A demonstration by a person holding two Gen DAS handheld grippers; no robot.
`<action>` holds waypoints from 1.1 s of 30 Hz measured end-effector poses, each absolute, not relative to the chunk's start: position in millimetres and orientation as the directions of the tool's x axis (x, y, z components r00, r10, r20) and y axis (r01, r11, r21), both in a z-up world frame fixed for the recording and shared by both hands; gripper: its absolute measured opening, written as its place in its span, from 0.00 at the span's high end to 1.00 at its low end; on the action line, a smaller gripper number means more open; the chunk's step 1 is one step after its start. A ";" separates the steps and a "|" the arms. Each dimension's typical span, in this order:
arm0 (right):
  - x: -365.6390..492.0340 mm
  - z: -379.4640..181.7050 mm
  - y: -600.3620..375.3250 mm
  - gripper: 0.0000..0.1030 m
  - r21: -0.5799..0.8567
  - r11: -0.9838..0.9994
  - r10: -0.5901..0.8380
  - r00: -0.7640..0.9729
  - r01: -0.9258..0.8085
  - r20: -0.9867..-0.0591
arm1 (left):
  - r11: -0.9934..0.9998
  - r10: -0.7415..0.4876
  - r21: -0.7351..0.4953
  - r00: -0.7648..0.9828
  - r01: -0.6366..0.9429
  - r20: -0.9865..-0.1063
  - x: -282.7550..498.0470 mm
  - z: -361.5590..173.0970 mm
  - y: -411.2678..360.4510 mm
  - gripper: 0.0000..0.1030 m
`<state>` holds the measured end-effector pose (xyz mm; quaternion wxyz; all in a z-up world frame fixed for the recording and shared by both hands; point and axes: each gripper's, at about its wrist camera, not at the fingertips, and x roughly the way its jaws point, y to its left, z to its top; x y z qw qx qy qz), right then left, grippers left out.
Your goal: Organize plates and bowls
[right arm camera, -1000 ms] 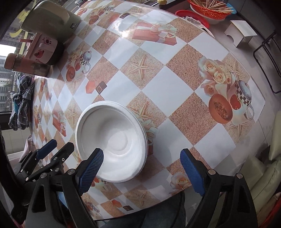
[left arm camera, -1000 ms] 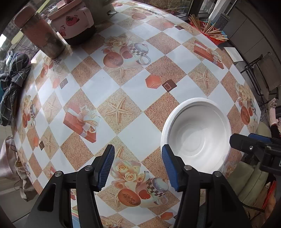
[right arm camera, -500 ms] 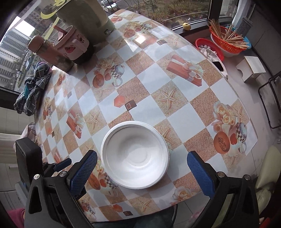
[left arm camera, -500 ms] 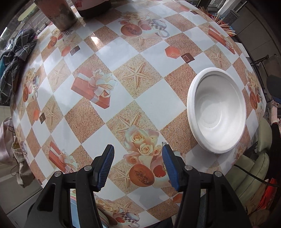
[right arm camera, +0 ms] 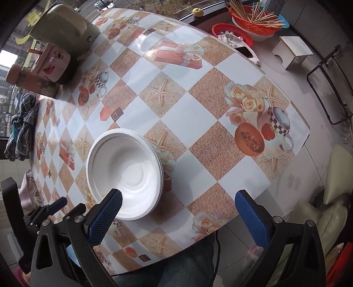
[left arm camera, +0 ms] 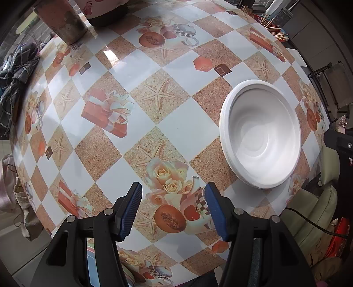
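A white foam bowl (left arm camera: 260,136) stands upright and empty on the patterned tablecloth near the table's front edge. My left gripper (left arm camera: 173,187) hovers over the rose-and-melon print to the left of the bowl, clear of it; its jaws are opening a little with nothing between them. In the right wrist view the bowl (right arm camera: 125,172) lies left of centre. My right gripper (right arm camera: 178,196) stands wide open above the table and holds nothing; its left fingertip (right arm camera: 110,207) overlaps the bowl's near rim in the picture. A blue-rimmed thing (left arm camera: 90,262) behind the left fingers is mostly hidden.
At the table's far side stand a brown tumbler (left arm camera: 64,19), a pink container (right arm camera: 50,66) and a green appliance (right arm camera: 64,28). A plaid cloth (left arm camera: 13,72) hangs at the left edge. Red baskets with skewers (right arm camera: 253,19) and a small stool (right arm camera: 291,50) sit beyond. A person's legs (right arm camera: 187,265) are at the front edge.
My right gripper's jaws widened; it rose away from the bowl, then came back closer. My left gripper drifted away from the bowl along the front edge. The bowl stayed put.
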<state>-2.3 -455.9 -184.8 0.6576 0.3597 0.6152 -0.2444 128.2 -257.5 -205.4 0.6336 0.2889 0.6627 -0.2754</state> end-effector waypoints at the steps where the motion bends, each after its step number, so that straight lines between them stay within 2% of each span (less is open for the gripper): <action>1: -2.5 -184.9 -456.1 0.00 0.173 0.622 0.122 0.123 0.764 -0.985 | 0.681 0.032 -0.002 -0.033 0.732 -0.999 126.7 -203.4 -259.5 0.38; 6: 3.5 -164.5 -466.8 0.00 0.162 0.659 0.095 0.133 0.734 -0.987 | 0.662 -0.017 -0.038 -0.036 0.749 -0.999 140.9 -177.3 -265.8 0.38; 11: 11.5 -107.6 -506.1 0.00 0.081 0.718 -0.039 0.157 0.691 -0.987 | 0.624 -0.106 -0.040 0.034 0.780 -0.994 174.6 -121.7 -276.5 0.38; 17: 6.5 -43.6 -549.9 0.00 0.066 0.688 -0.145 0.225 0.723 -0.964 | 0.659 -0.195 -0.039 0.121 0.751 -0.973 213.4 -63.9 -286.9 0.38; 22: -0.1 -16.9 -557.4 0.00 0.076 0.663 -0.184 0.260 0.745 -0.948 | 0.670 -0.240 -0.048 0.155 0.741 -0.958 218.8 -45.3 -289.7 0.37; 27: -8.0 -30.1 -549.4 0.00 0.077 0.654 -0.168 0.243 0.752 -0.955 | 0.667 -0.229 -0.056 0.132 0.743 -0.964 202.4 -60.0 -283.4 0.29; 33: -17.5 -109.9 -517.0 0.00 0.121 0.629 -0.015 0.168 0.768 -0.986 | 0.692 -0.118 -0.068 0.020 0.718 -0.993 166.0 -122.0 -270.3 0.29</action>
